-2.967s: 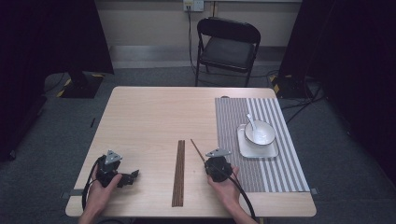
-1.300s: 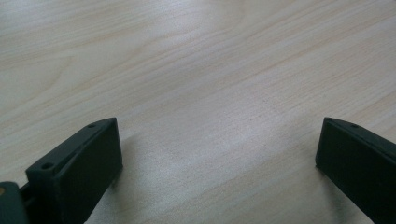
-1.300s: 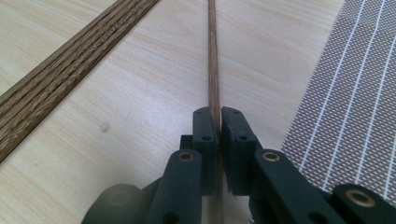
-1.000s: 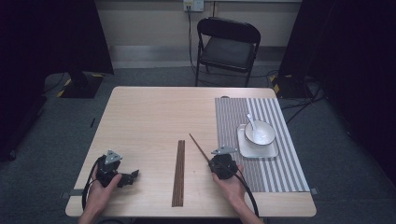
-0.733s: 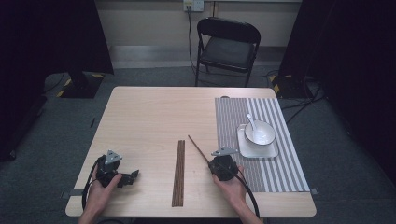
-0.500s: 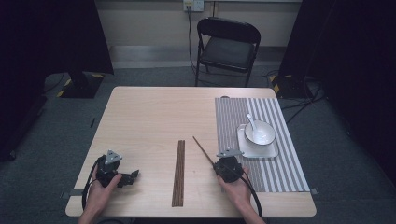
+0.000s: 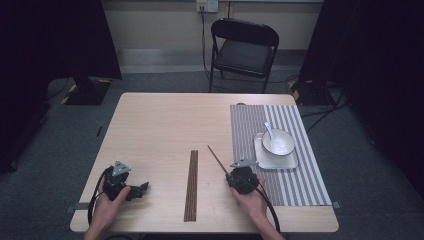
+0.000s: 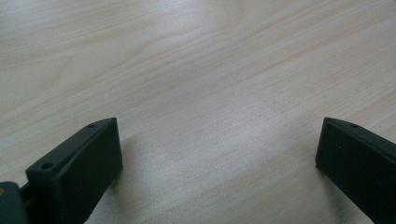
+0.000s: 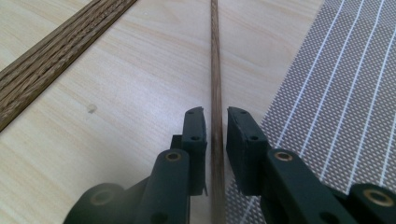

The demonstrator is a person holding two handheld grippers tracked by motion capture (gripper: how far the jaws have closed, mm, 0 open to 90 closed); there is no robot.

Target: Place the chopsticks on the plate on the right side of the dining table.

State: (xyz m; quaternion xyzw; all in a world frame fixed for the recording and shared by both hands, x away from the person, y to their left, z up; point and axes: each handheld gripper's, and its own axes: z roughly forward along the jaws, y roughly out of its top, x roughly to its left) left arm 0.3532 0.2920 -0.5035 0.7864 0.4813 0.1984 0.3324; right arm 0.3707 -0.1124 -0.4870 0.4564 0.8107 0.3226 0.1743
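My right tool (image 7: pixel 231 171) is clamped on a single wooden chopstick (image 9: pixel 215 70), which runs forward between the jaws and angles toward the far left in the high view. It sits just left of the striped placemat (image 7: pixel 285 185). The remaining chopsticks (image 7: pixel 191 185) lie bundled at mid-worktop (image 7: pixel 160 125). My left tool (image 7: pixel 142 189) rests low over bare wood near the front left corner, jaws spread wide with nothing between them. A white bowl (image 7: pixel 278 141) with a spoon (image 7: pixel 268 131) stands on a square plate (image 7: pixel 287 162) on the placemat.
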